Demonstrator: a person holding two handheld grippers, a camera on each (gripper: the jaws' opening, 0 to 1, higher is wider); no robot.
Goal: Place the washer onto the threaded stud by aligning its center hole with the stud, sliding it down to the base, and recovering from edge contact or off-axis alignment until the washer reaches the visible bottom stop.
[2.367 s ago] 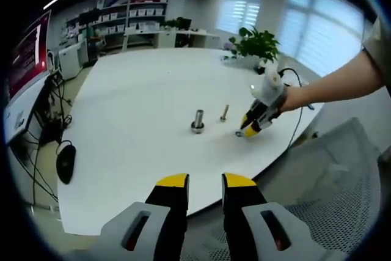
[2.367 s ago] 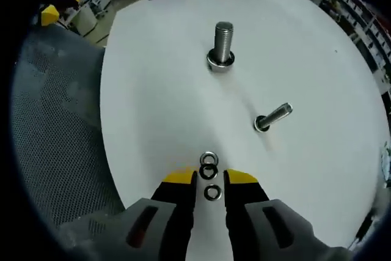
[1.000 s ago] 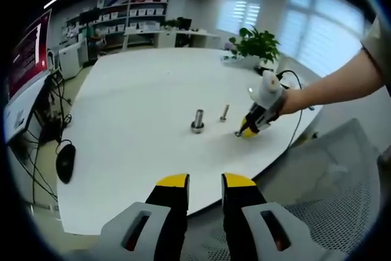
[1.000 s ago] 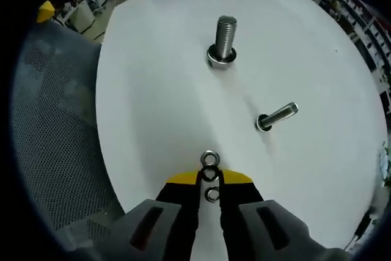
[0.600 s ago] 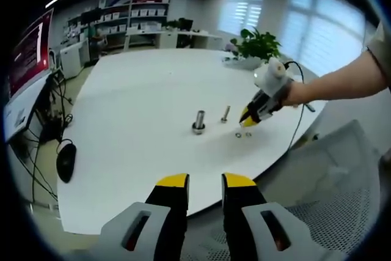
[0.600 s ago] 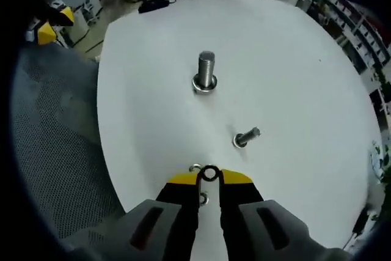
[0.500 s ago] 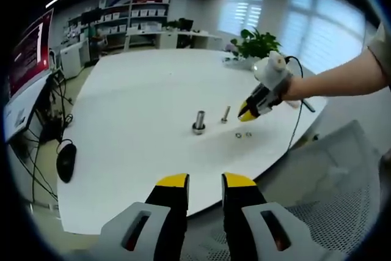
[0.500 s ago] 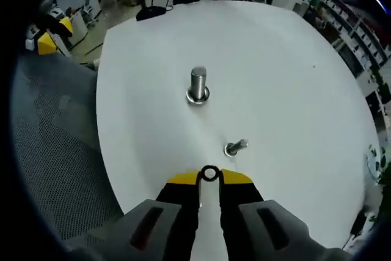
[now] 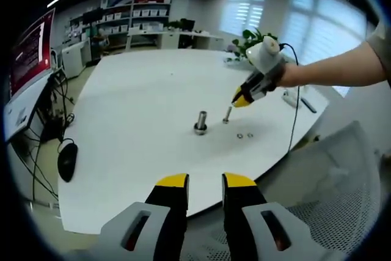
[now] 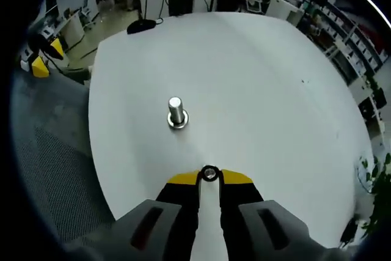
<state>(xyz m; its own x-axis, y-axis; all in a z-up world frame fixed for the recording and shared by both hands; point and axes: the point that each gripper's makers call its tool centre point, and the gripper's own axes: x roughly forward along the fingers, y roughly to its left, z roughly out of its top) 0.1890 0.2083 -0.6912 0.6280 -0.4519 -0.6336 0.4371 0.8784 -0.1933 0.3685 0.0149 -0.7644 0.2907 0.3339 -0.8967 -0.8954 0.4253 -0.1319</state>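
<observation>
A steel threaded stud point(image 9: 200, 121) point(image 10: 176, 113) stands upright on its wide base on the white table point(image 9: 134, 108). My right gripper point(image 10: 209, 178) point(image 9: 237, 98) is shut on a small metal washer point(image 10: 209, 173), held at the fingertips in the air, above and to the right of the stud. A loose bolt point(image 9: 226, 115) lies on the table beside the stud, with two more washers point(image 9: 244, 135) near it. My left gripper point(image 9: 204, 181) hangs off the table's near edge, its jaws a little apart with nothing between them.
A mesh chair point(image 9: 330, 194) stands at the table's near right edge. A black mouse point(image 9: 66, 160) and cables sit at the left edge, a potted plant point(image 9: 256, 38) at the far side. A person's arm point(image 9: 342, 71) reaches in from the right.
My right gripper shut on one washer from the row and lifted it off the table, rising and moving toward the stud. Two washers stayed on the table. The left gripper kept still.
</observation>
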